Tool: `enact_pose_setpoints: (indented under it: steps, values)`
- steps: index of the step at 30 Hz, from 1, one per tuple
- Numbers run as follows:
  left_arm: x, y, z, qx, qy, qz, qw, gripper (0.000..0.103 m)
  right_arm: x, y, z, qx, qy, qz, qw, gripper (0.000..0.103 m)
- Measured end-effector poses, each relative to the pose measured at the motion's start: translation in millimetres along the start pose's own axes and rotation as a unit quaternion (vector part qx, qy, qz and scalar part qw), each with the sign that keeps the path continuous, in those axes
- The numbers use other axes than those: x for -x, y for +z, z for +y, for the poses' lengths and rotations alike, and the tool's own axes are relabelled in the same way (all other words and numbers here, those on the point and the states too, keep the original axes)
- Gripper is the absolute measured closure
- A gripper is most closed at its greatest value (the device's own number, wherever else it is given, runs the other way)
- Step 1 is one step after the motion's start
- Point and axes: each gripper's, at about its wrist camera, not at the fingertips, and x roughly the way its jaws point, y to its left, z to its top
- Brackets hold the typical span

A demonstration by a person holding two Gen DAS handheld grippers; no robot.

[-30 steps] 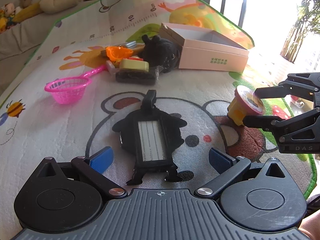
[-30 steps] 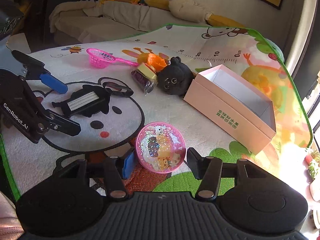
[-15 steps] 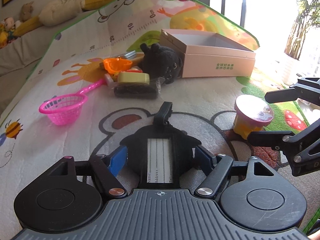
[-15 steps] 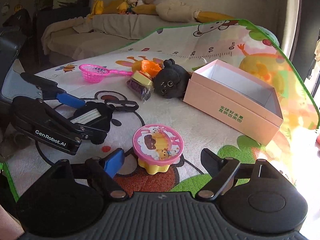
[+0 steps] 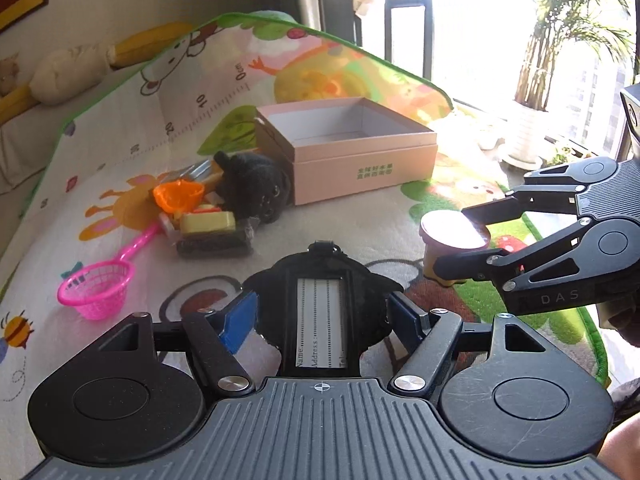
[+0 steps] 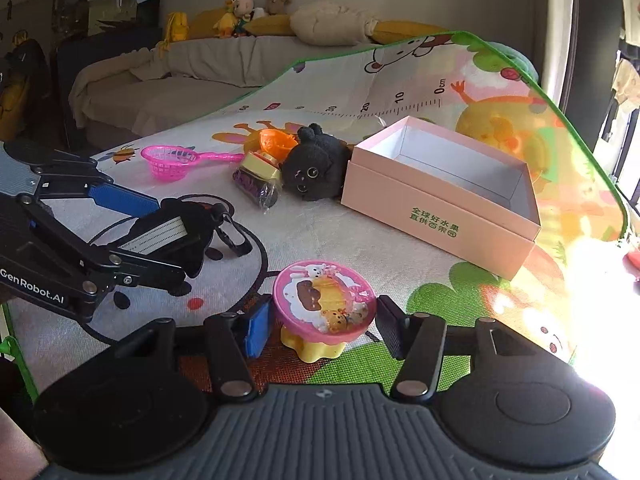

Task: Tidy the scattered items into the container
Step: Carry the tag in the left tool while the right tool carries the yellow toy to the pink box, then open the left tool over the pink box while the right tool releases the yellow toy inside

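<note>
My left gripper (image 5: 322,316) is shut on the black luggage tag (image 5: 320,304) and holds it lifted above the play mat; the tag also shows in the right wrist view (image 6: 176,232). My right gripper (image 6: 320,326) is shut on the pink-lidded yellow toy cup (image 6: 324,304), which also shows in the left wrist view (image 5: 454,240). The open pink box (image 6: 440,204) stands empty ahead on the mat, also in the left wrist view (image 5: 348,148).
A black plush toy (image 6: 314,170) leans against the box's left side. Next to it lie an orange cup (image 6: 274,140), a wrapped snack pack (image 6: 258,182) and a pink toy net (image 6: 172,160). A sofa (image 6: 160,80) stands behind the mat.
Both grippers closed on their objects and lifted them. The left took the luggage tag off the mat; the right took the toy cup. Both views moved closer to the box.
</note>
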Motion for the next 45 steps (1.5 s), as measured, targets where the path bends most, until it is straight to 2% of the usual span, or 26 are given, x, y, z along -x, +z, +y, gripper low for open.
enact_pose_setpoints:
  steps: [5, 9, 12, 16, 18, 19, 20, 21, 24, 27, 29, 31, 34, 37, 39, 41, 42, 45]
  values:
    - [-26.0, 51.9, -10.2, -0.064, -0.022, -0.043, 0.9968, 0.026, 9.5, 12.9, -31.7, -0.043, 0.004, -0.008, 0.999, 0.048]
    - [-59.3, 90.2, -10.0, -0.09, -0.02, -0.063, 0.9938, 0.026, 9.0, 39.4, -70.1, -0.075, -0.037, -0.036, 0.996, 0.048]
    - [-86.2, 125.2, 2.3, -0.076, -0.018, -0.078, 0.9939, 0.026, 2.3, 73.2, -108.2, -0.11, -0.061, -0.061, 0.99, 0.048]
    - [-126.5, 164.7, 22.2, -0.047, -0.027, -0.085, 0.9949, 0.025, -27.0, 123.5, -159.8, -0.162, -0.046, -0.081, 0.982, 0.048]
    - [-151.2, 177.5, 33.9, -0.024, -0.037, -0.082, 0.9957, 0.018, -47.9, 143.9, -183.9, -0.197, -0.023, -0.082, 0.977, 0.047]
    - [-159.4, 180.1, 39.5, -0.014, -0.04, -0.077, 0.9961, 0.008, -56.9, 150.7, -193.1, -0.212, -0.011, -0.08, 0.974, 0.045]
    - [-163.6, 179.9, 45.8, -0.002, -0.039, -0.074, 0.9965, 0.008, -68.5, 157.9, -202.5, -0.231, -0.008, -0.078, 0.97, 0.036]
    - [-161.9, 176.6, 51.2, 0.005, -0.04, -0.073, 0.9965, 0.008, -74.4, 161.0, -207.1, -0.243, -0.021, -0.079, 0.967, 0.03]
    - [-138.6, 154.1, 60.1, 0.003, -0.05, -0.073, 0.9961, 0.005, -74.3, 154.0, -206.6, -0.249, -0.042, -0.082, 0.964, 0.026]
    - [-117.7, 124.5, 61.5, -0.014, -0.02, -0.06, 0.9979, 0.001, -65.2, 134.1, -192.8, -0.224, -0.08, -0.088, 0.967, 0.017]
    - [-106.4, 101.2, 63.2, -0.014, 0.005, -0.044, 0.9989, 0.0, -62.6, 120.9, -177.9, -0.193, -0.114, -0.086, 0.971, 0.015]
    - [-100.1, 81.1, 67.7, 0.001, 0.023, -0.024, 0.9994, 0.0, -63.1, 112.0, -159.5, -0.161, -0.129, -0.078, 0.975, 0.015]
    - [-88.2, 50.0, 77.9, 0.031, 0.049, 0.009, 0.9983, 0.0, -61.9, 102.3, -119.8, -0.1, -0.12, -0.069, 0.985, 0.013]
    - [-70.7, 22.6, 87.5, 0.044, 0.086, 0.039, 0.9945, 0.0, -63.6, 98.0, -76.7, -0.043, -0.092, -0.064, 0.993, 0.012]
    - [-62.7, 9.6, 92.4, 0.03, 0.126, 0.055, 0.99, 0.0, -66.7, 95.4, -49.0, -0.012, -0.069, -0.062, 0.996, 0.012]
    - [-53.1, -1.7, 99.1, 0.014, 0.178, 0.062, 0.982, 0.0, -71.9, 91.8, -22.0, 0.015, -0.049, -0.061, 0.997, 0.012]
    - [-48.6, -5.4, 103.1, 0.017, 0.191, 0.063, 0.9793, 0.0, -75.3, 90.3, -11.4, 0.024, -0.046, -0.063, 0.997, 0.012]
    - [-27.3, -16.3, 118.8, 0.064, 0.182, 0.05, 0.9799, 0.0, -86.7, 86.8, 17.0, 0.043, -0.045, -0.066, 0.996, 0.012]
